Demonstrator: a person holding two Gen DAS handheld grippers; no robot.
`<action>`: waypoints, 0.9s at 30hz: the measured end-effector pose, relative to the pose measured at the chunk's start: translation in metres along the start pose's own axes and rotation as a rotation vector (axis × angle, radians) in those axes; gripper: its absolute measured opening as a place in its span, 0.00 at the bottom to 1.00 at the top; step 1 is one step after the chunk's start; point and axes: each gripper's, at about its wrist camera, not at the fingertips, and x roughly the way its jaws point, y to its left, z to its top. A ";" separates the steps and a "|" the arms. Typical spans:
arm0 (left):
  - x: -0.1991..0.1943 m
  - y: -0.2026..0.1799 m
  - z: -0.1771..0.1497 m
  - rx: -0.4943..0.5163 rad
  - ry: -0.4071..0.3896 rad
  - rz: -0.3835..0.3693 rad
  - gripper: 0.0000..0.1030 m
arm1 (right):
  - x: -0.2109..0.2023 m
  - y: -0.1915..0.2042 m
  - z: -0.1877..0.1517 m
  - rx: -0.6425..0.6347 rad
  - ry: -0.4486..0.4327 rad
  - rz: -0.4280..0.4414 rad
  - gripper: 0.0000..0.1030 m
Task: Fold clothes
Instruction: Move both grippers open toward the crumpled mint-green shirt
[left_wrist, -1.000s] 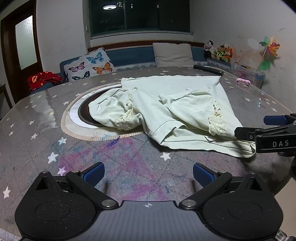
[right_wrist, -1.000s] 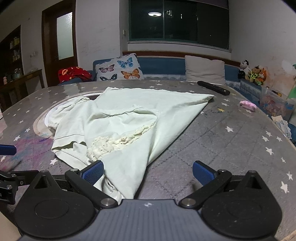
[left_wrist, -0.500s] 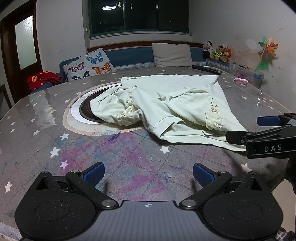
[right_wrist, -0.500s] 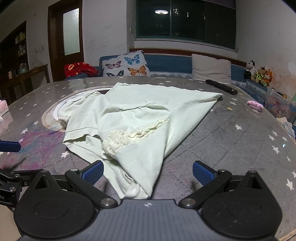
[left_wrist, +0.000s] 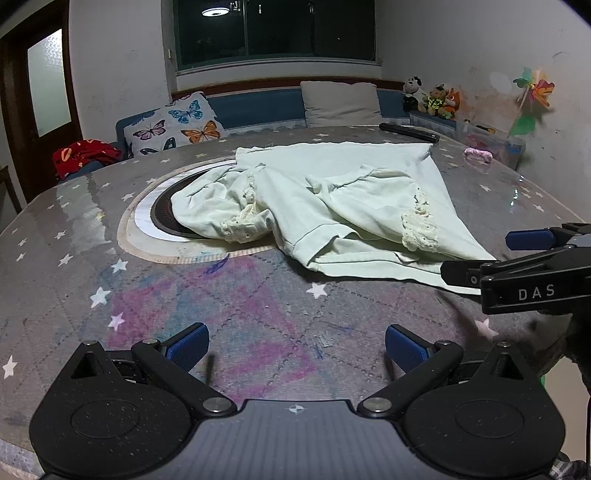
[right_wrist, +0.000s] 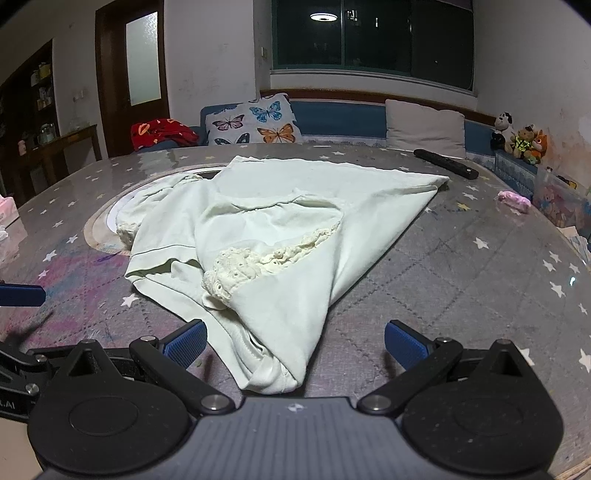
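A pale green garment (left_wrist: 332, 199) with cream lace trim lies crumpled on the round table, partly over the inset turntable (left_wrist: 162, 218). My left gripper (left_wrist: 295, 343) is open over bare tabletop, well short of the cloth. My right gripper (right_wrist: 293, 343) is open too, and the garment's (right_wrist: 280, 240) near corner lies on the table between its blue fingertips (right_wrist: 184, 341), not pinched. The right gripper's body (left_wrist: 517, 280) shows at the right edge of the left wrist view, over the cloth's hem. A left fingertip (right_wrist: 22, 295) shows at the left edge of the right wrist view.
The star-patterned table cover (left_wrist: 258, 314) has purple and blue scribbles near me. A black remote (right_wrist: 443, 164) and a small pink object (right_wrist: 513, 201) lie at the far right. Behind the table stand a bench with cushions (right_wrist: 255, 122), red clothing (right_wrist: 162, 133) and plush toys (right_wrist: 521, 138).
Both grippers have drawn back toward the table's near edge and stayed open. The right one has slid back from the cloth, whose near corner now lies further ahead between its fingers.
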 end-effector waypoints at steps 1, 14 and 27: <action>0.000 0.000 0.000 0.000 0.000 -0.002 1.00 | 0.001 0.000 0.000 0.000 0.002 0.000 1.00; 0.005 -0.002 0.005 -0.006 0.002 -0.014 1.00 | 0.006 0.005 0.003 -0.017 0.014 0.002 1.00; 0.016 -0.003 0.020 0.007 -0.005 -0.014 1.00 | 0.014 0.002 0.008 -0.006 0.033 0.012 1.00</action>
